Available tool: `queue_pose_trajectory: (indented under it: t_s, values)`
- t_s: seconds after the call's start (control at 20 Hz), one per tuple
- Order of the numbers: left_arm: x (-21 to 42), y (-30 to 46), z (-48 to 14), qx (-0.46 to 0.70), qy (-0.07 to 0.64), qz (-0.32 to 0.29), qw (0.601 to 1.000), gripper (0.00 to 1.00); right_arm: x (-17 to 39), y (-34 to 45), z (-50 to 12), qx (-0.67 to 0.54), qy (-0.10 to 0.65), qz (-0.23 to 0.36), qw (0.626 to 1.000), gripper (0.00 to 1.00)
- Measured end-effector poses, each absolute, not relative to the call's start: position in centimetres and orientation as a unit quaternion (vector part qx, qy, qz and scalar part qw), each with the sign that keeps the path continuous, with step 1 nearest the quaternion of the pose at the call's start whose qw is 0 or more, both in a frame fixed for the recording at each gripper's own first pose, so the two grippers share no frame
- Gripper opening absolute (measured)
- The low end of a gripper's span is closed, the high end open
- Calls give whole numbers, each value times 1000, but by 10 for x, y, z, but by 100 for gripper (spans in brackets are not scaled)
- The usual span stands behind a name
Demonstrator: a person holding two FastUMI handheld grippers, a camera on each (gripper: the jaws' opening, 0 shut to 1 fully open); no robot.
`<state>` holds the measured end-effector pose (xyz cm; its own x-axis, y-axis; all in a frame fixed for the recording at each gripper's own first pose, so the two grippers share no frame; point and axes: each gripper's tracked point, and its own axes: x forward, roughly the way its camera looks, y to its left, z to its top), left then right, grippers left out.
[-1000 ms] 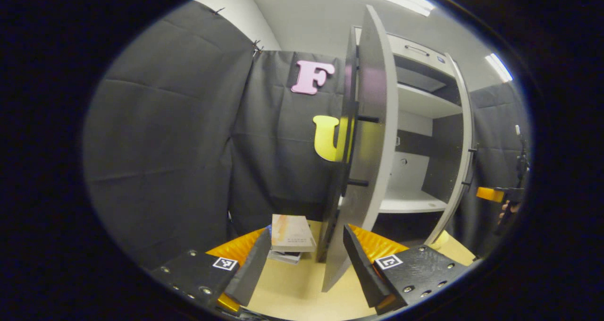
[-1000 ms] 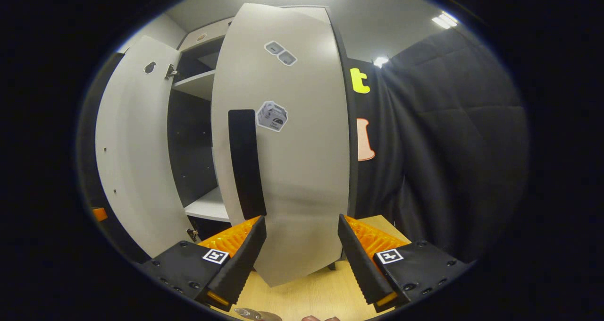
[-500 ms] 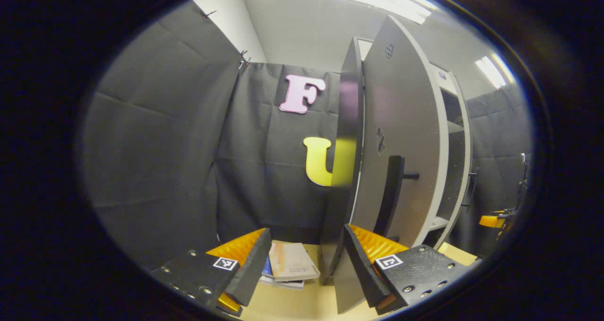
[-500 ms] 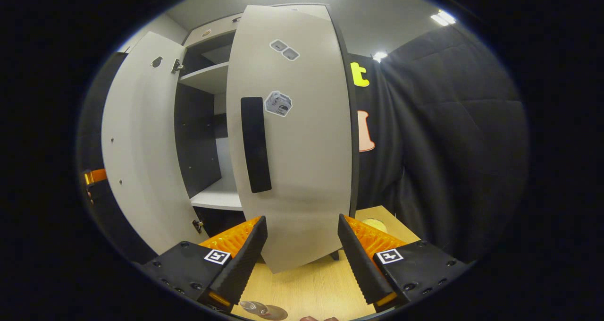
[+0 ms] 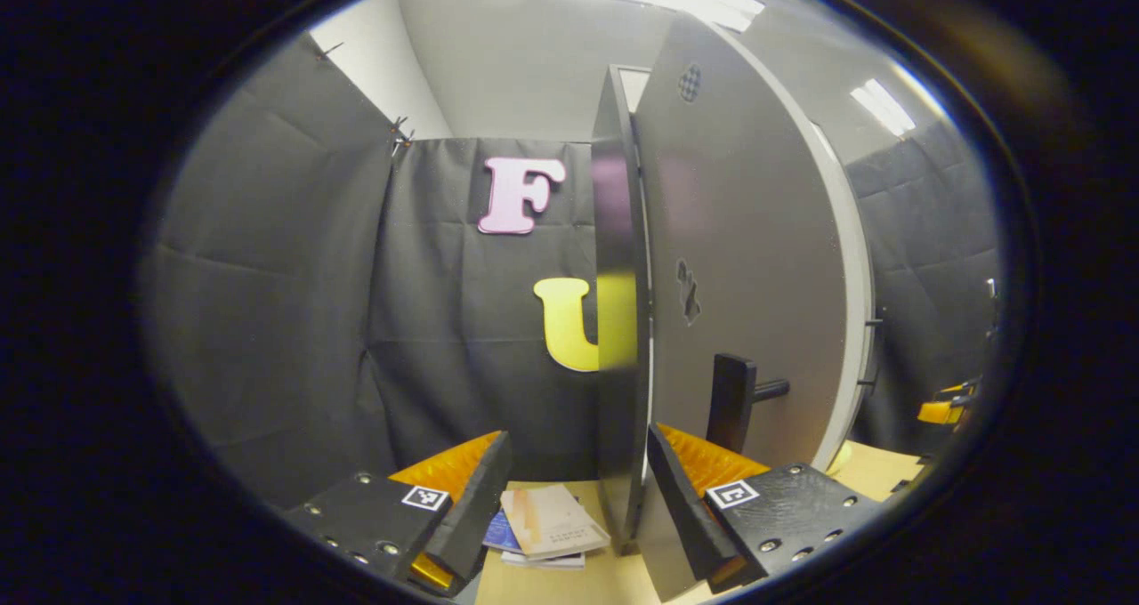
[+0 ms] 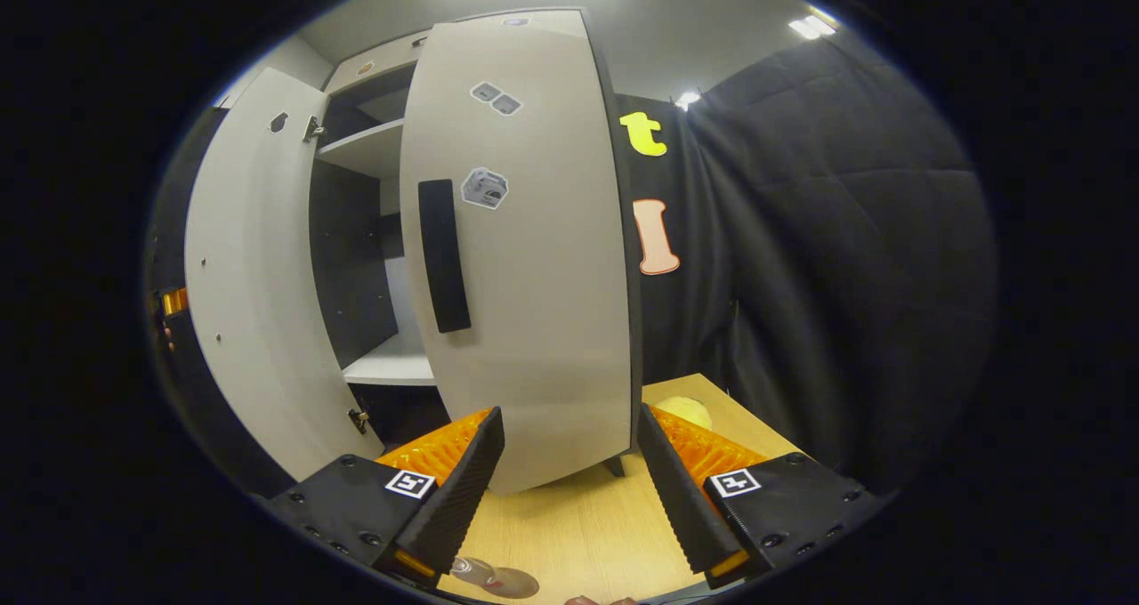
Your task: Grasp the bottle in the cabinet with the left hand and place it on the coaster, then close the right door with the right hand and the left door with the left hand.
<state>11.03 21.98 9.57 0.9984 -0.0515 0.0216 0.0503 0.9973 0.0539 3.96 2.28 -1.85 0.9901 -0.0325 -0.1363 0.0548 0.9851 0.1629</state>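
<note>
Standing at the bottom edge of the right gripper view, the bottle (image 6: 472, 572) rests on the coaster (image 6: 509, 582) on the wooden table (image 6: 578, 534), just below the right gripper (image 6: 569, 463), whose fingers are spread apart with nothing between them. Beyond it, the cabinet's right door (image 6: 534, 258) with its dark handle (image 6: 443, 254) is swung nearly to the front, while the left door (image 6: 249, 276) hangs partly open. Seen from the left gripper view, the left gripper (image 5: 577, 489) is likewise spread and empty, its right finger (image 5: 681, 507) just beside the left door's (image 5: 747, 267) lower edge, with books (image 5: 547, 525) lying on the table between the fingers.
</note>
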Motion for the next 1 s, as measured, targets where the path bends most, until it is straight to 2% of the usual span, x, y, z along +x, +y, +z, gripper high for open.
queue_pose_trajectory:
  t_s: [0.25,0.35,0.4,0.65,0.7,1.0]
  values:
    - [109,213,93,22,0,-33,999,89,37,15,-26,93,75,-34,992,96]
    - [108,203,93,19,1,-37,999,89,38,17,-27,101,77,-33,991,93]
    - [108,196,91,15,0,-42,999,89,39,18,-27,103,76,-32,991,96]
    - [114,160,86,18,0,-63,998,89,45,18,-25,100,73,-22,992,96]
    - [115,151,88,13,-2,-66,998,96,45,17,-25,100,73,-22,992,96]
    - [120,113,91,29,-6,-57,998,96,48,-8,-36,107,83,-30,990,96]
